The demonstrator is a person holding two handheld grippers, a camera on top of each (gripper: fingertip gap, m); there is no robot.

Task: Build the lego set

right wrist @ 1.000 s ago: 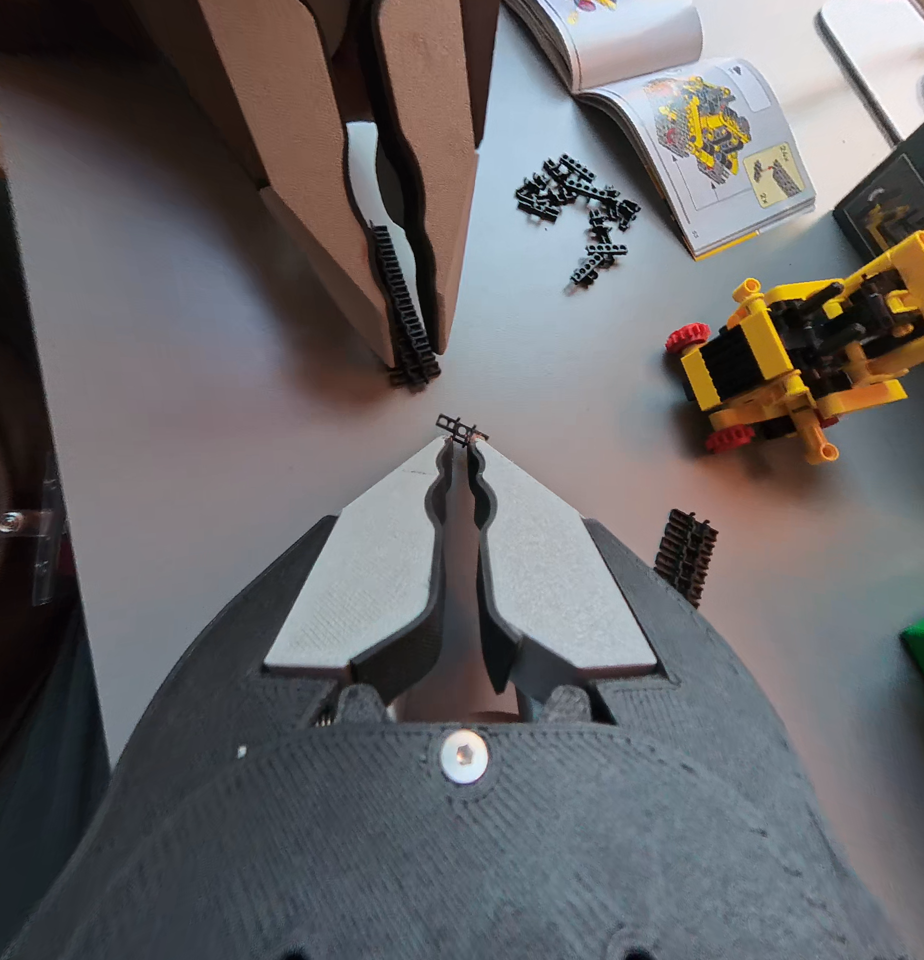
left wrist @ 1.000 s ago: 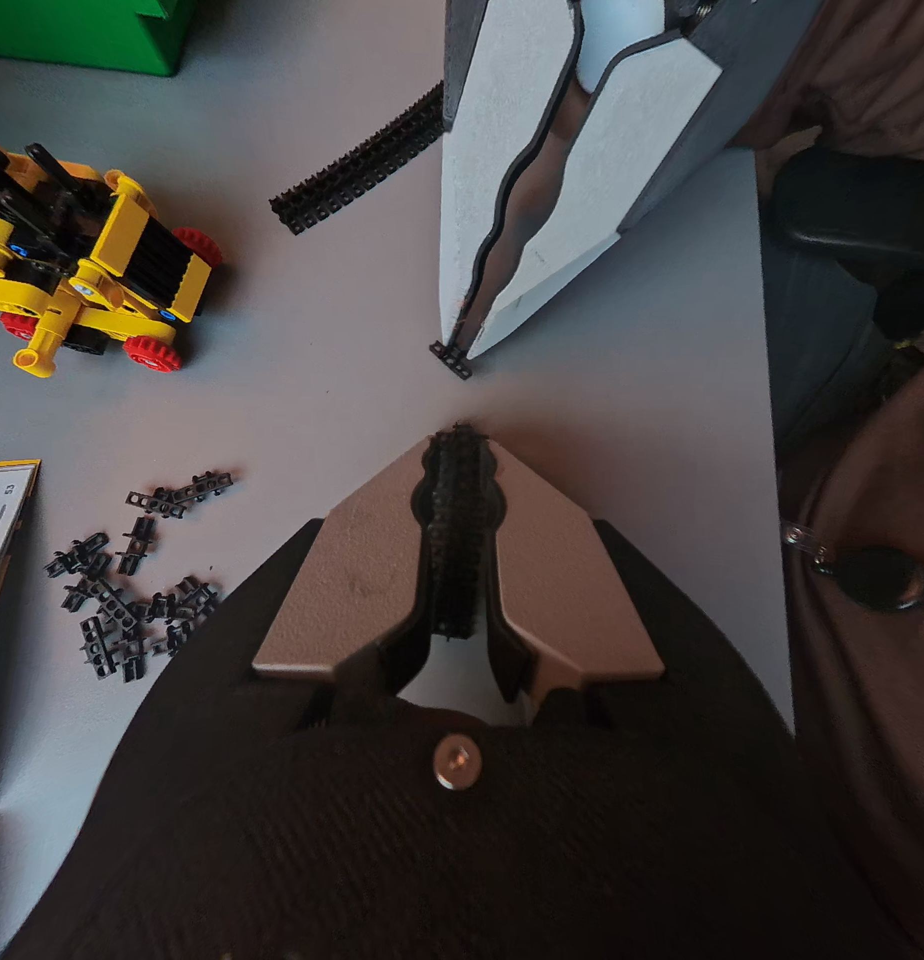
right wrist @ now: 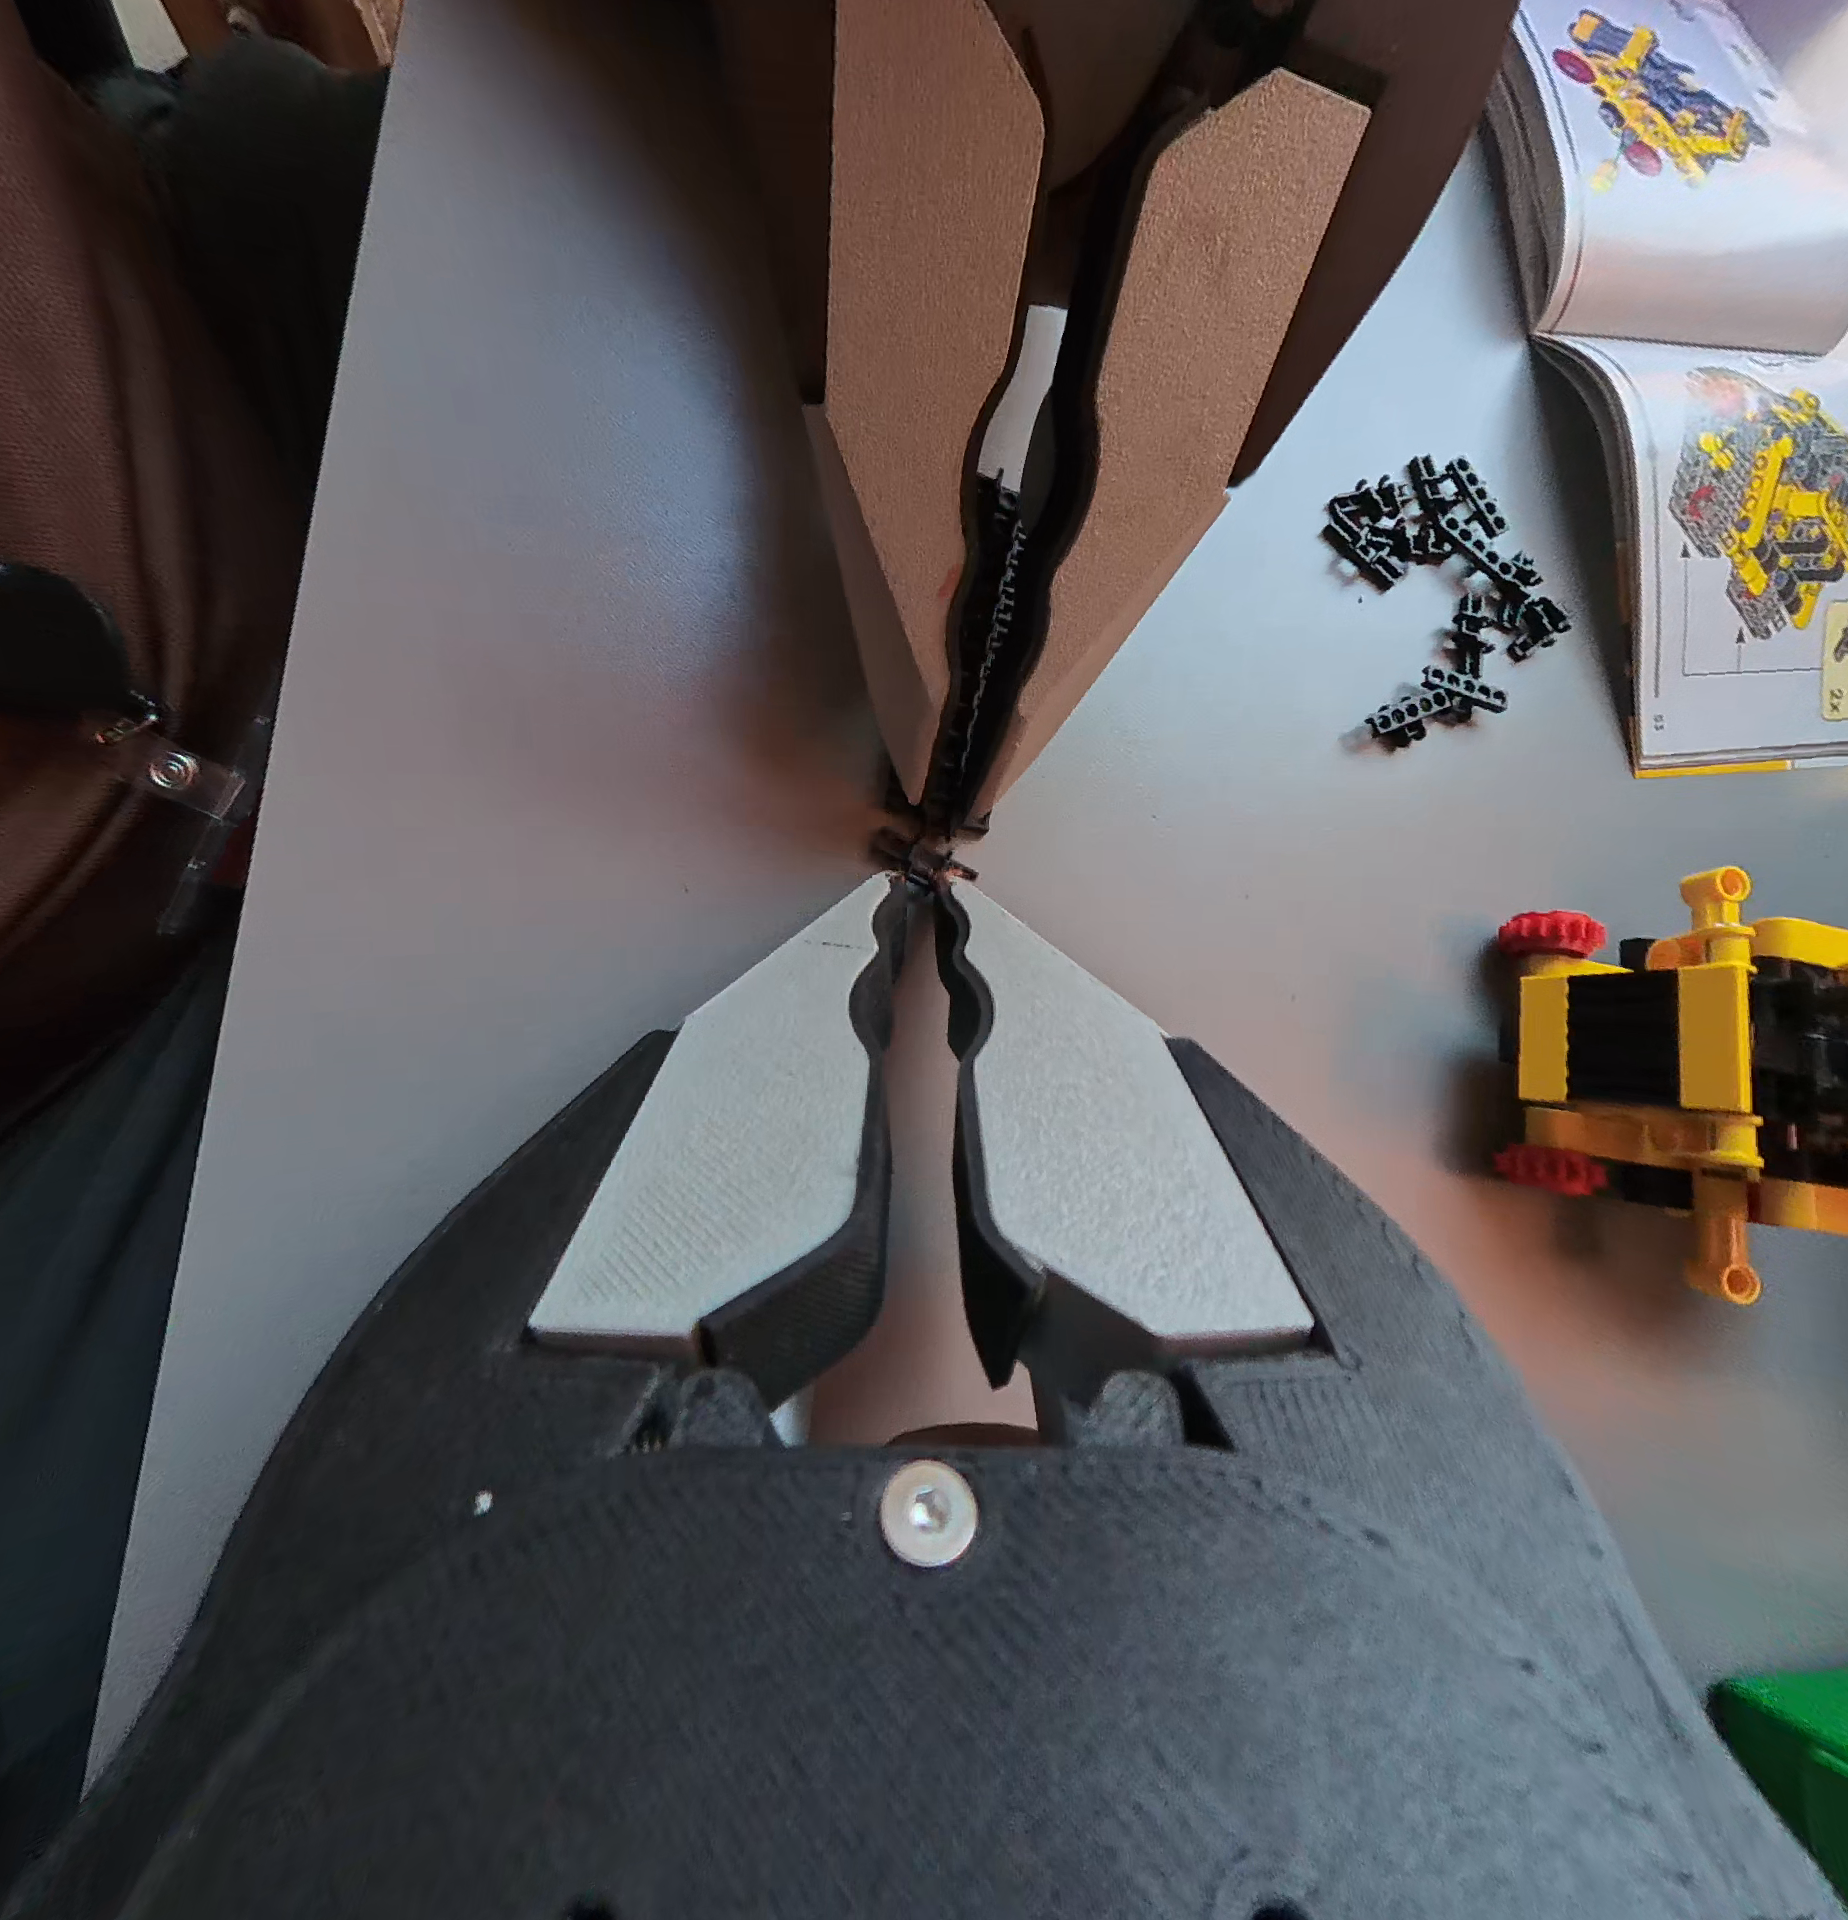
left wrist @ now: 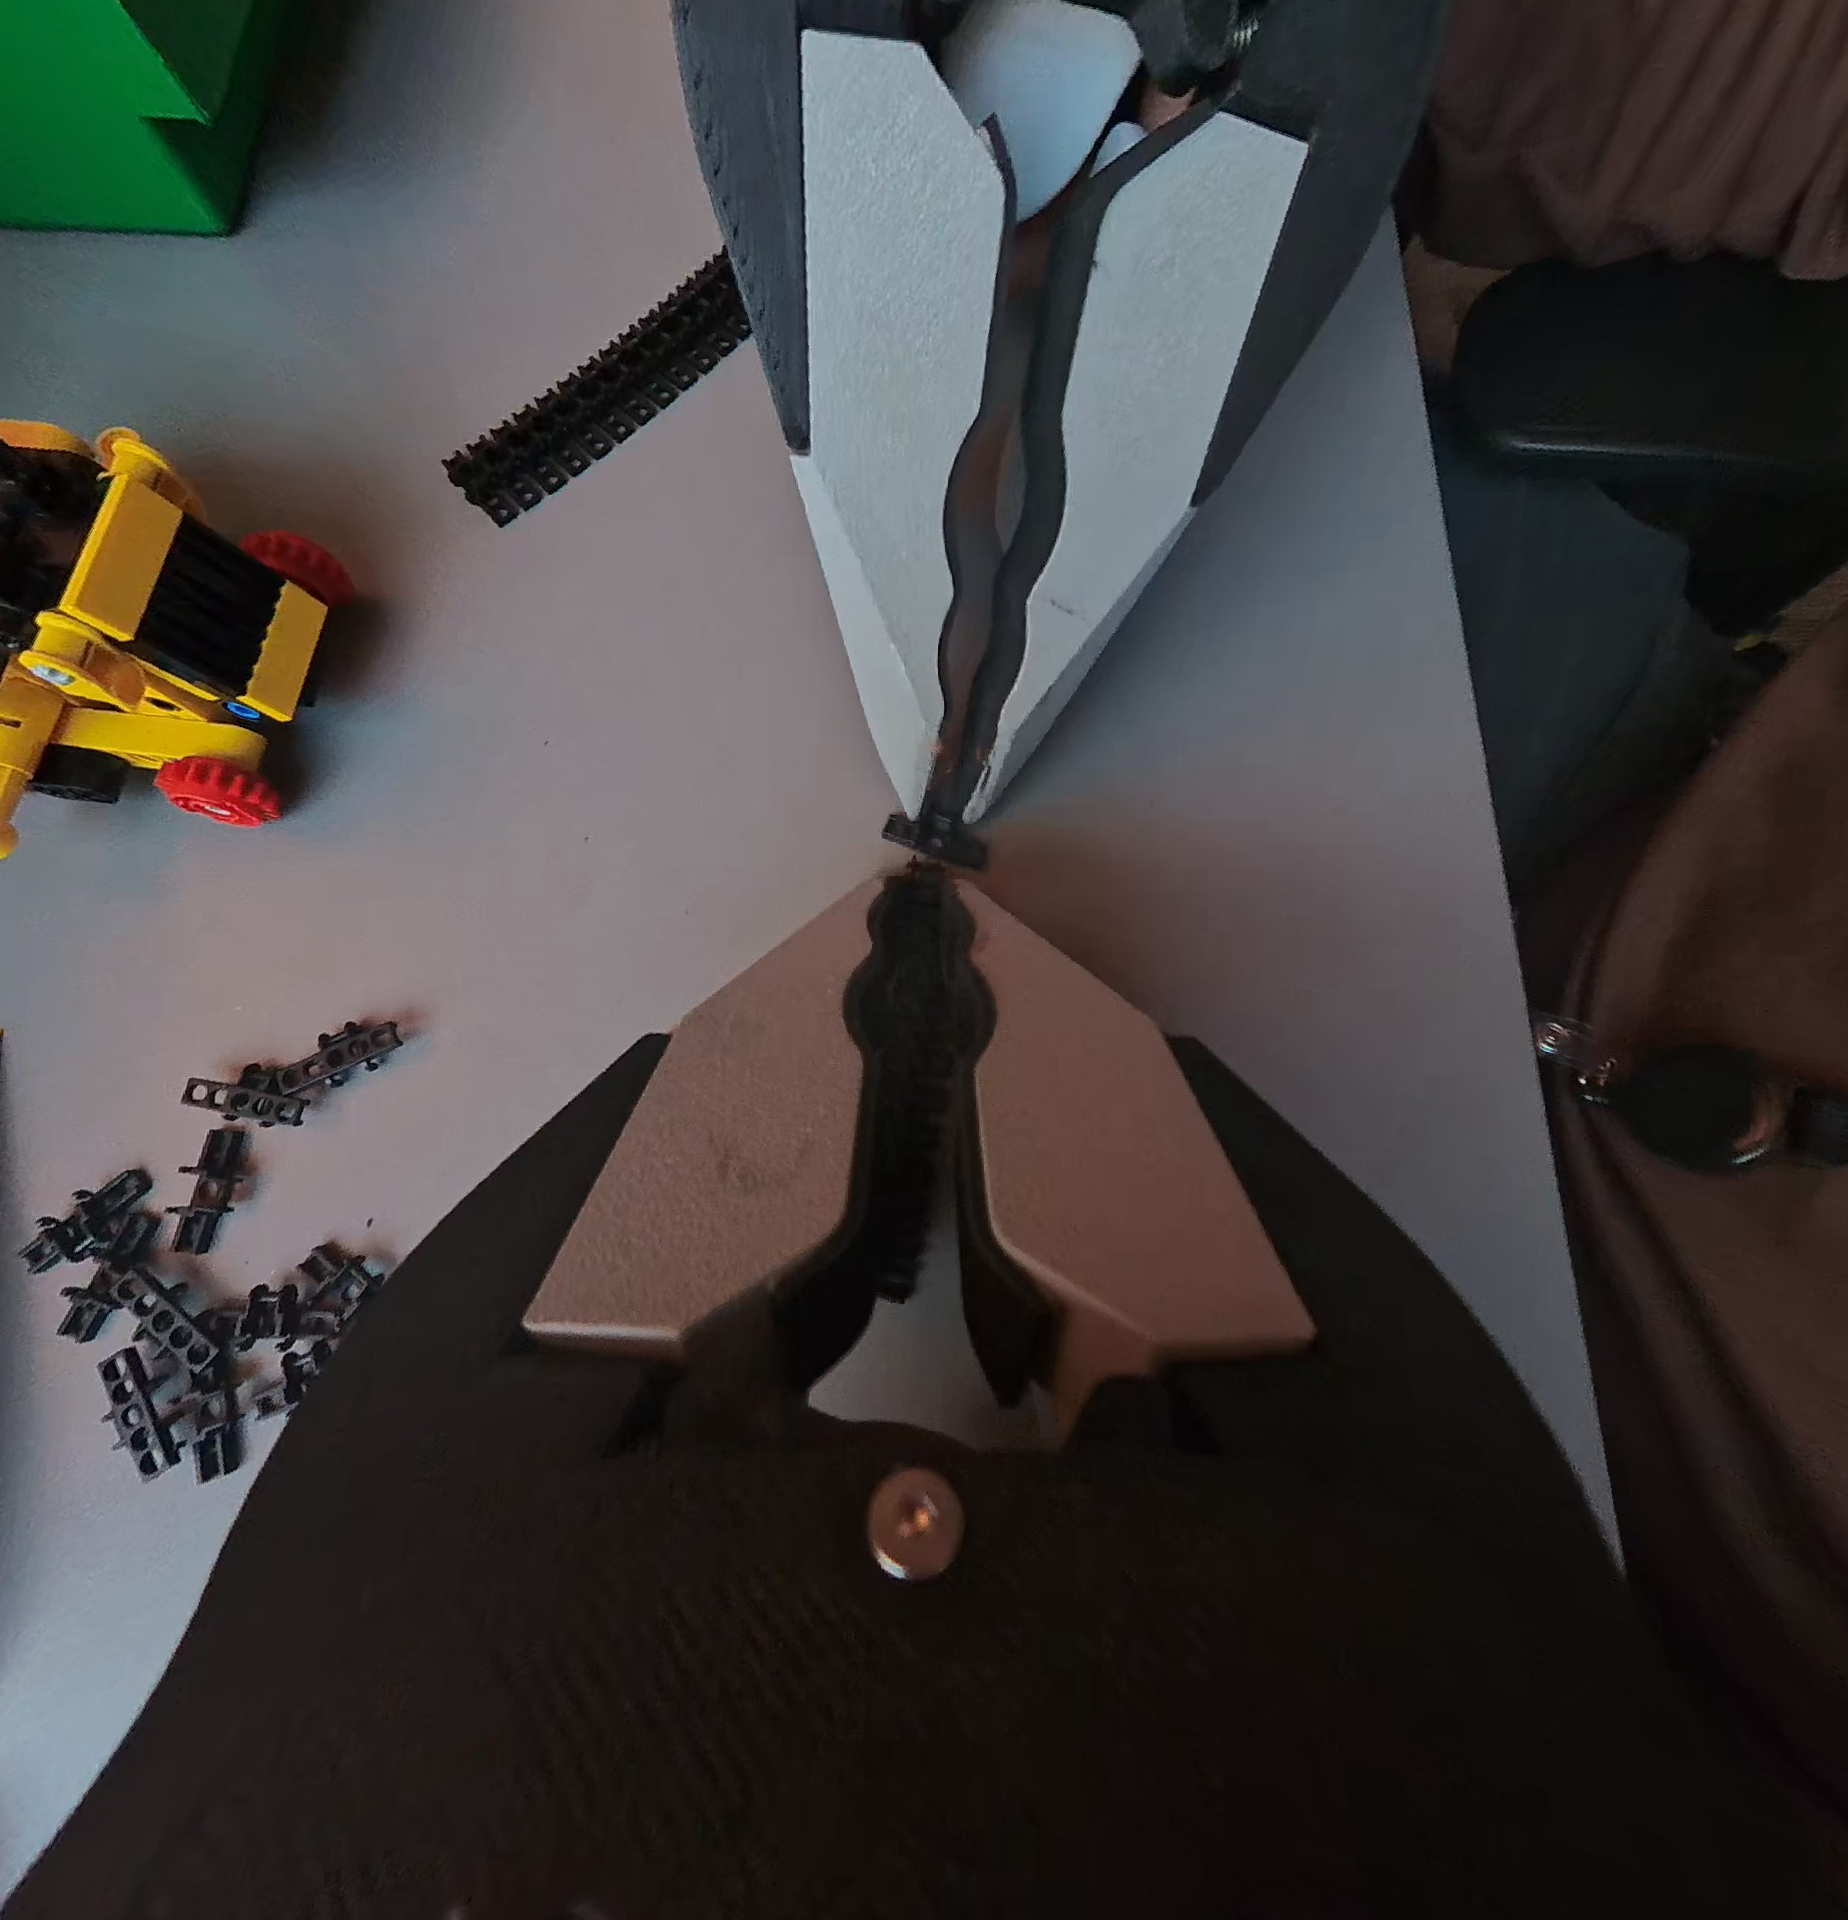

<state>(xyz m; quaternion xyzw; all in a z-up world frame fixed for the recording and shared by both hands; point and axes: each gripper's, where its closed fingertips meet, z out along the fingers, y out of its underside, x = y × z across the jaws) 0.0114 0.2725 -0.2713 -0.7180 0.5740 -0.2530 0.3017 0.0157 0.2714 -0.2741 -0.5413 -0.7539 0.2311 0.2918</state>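
My left gripper [left wrist: 922, 883], with brown fingers, is shut on a short black track chain [left wrist: 915, 1091] that runs along the gap between its jaws. My right gripper [right wrist: 925, 883], with white fingers, is shut on a single black track link [right wrist: 925, 864] at its tips. The two grippers face each other tip to tip, and the link [left wrist: 935, 836] touches the end of the chain [right wrist: 987, 644]. In each wrist view the other gripper fills the top centre. A yellow lego vehicle with red wheels [left wrist: 120, 644] [right wrist: 1720, 1091] stands on the grey table.
A pile of loose black track links [left wrist: 193, 1309] [right wrist: 1450, 592] lies on the table. A longer assembled black track strip [left wrist: 598, 405] lies behind. An open instruction booklet [right wrist: 1730, 395] and a green box [left wrist: 99, 104] sit at the table's sides. A person in brown sits at the table edge [left wrist: 1460, 727].
The two grippers have moved together: the gap between the link and the chain end has closed, and they now meet tip to tip in line.
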